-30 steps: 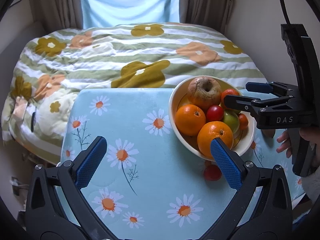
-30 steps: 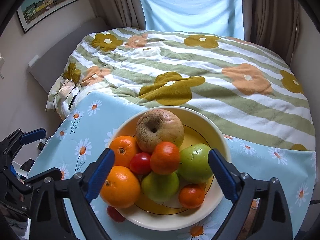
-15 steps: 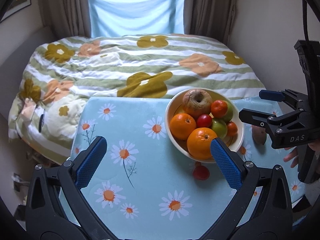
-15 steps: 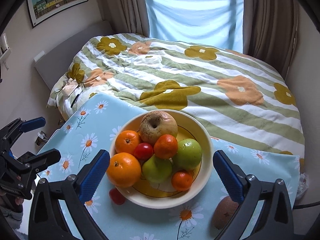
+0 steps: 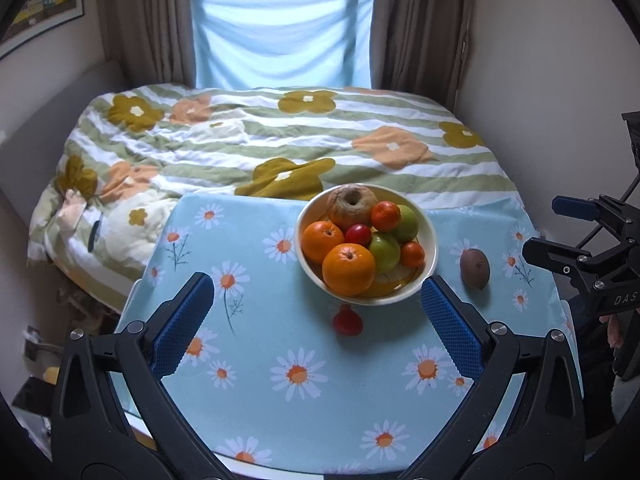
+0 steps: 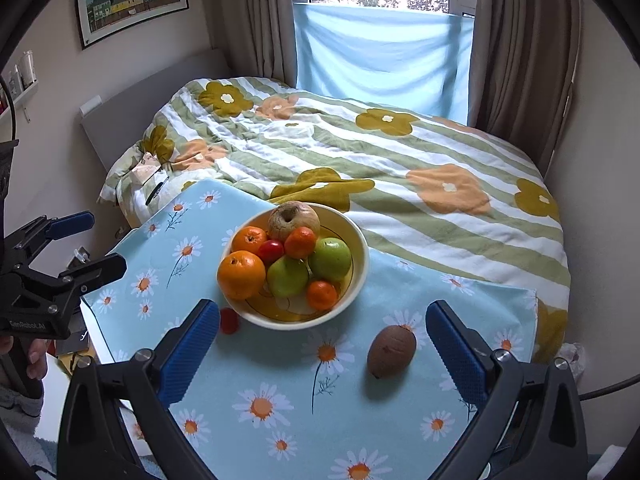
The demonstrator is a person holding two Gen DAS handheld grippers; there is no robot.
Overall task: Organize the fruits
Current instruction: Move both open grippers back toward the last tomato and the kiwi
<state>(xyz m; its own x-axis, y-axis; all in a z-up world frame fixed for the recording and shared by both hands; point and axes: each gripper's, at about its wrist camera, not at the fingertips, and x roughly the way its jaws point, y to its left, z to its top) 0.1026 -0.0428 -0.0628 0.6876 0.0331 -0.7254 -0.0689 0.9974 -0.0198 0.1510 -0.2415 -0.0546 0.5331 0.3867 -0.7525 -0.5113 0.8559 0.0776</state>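
A cream bowl (image 5: pixel 430 236) (image 6: pixel 360 248) stands on the daisy-print table, piled with oranges, green apples, a brown wrinkled apple (image 5: pixel 352 202) and a small red fruit. A red tomato (image 5: pixel 347 322) (image 6: pixel 229 321) lies on the cloth just in front of the bowl. A brown oval fruit (image 5: pixel 475 268) (image 6: pixel 391 351) lies to the bowl's right. My left gripper (image 5: pixel 316 320) is open, held back above the table's near side with nothing between its fingers. My right gripper (image 6: pixel 322 346) is open too, above the near right part, empty.
The table (image 5: pixel 248 360) is covered in a light blue daisy cloth. Behind it is a bed (image 5: pixel 280 140) with a striped floral duvet, then a window with curtains. Walls close in on both sides. A hand holds each gripper's handle at the frame edges.
Both grippers have drawn back and risen from the bowl, so more table shows. The brown oval fruit has come into view. The right gripper's jaws stand a little wider.
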